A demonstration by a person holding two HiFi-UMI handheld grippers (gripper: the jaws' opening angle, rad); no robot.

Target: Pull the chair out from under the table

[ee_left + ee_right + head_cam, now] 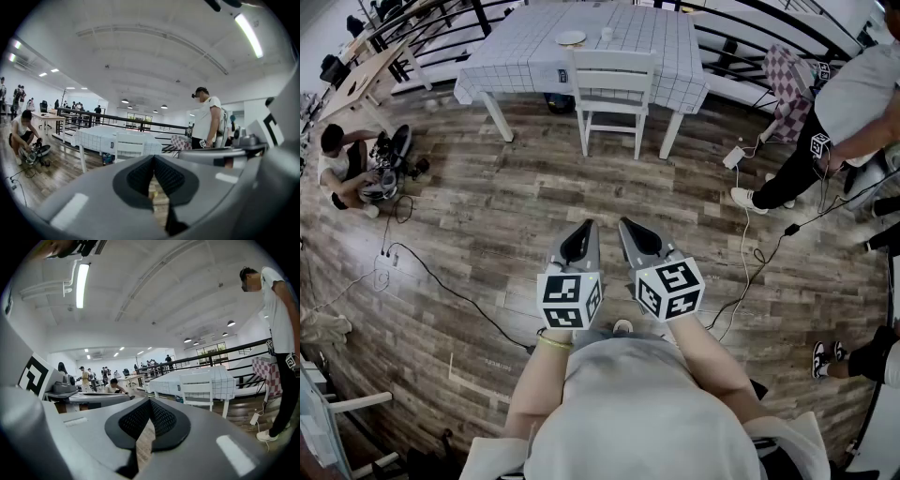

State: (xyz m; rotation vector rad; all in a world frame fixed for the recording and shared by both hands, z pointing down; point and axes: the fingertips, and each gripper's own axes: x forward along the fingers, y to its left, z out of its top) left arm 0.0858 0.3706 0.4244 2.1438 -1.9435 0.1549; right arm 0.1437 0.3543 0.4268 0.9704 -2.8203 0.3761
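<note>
Nothing of the task is done yet, as far as the views show. Low in the head view, just left of centre, the grey left gripper [585, 231] has its jaws pressed together on nothing, above the bare brown wood-plank floor [487, 216]. At the top centre the white wooden slat-back chair [612, 89] stands pushed in against the near edge of the table with the white grid-check cloth [516, 47], well apart from both grippers. Just right of the left gripper, the grey right gripper [630, 231] is likewise closed and empty. What is left, I judge, is everything: walk up to the chair, open a gripper, take hold of the chair's back and draw it clear of the table.
</note>
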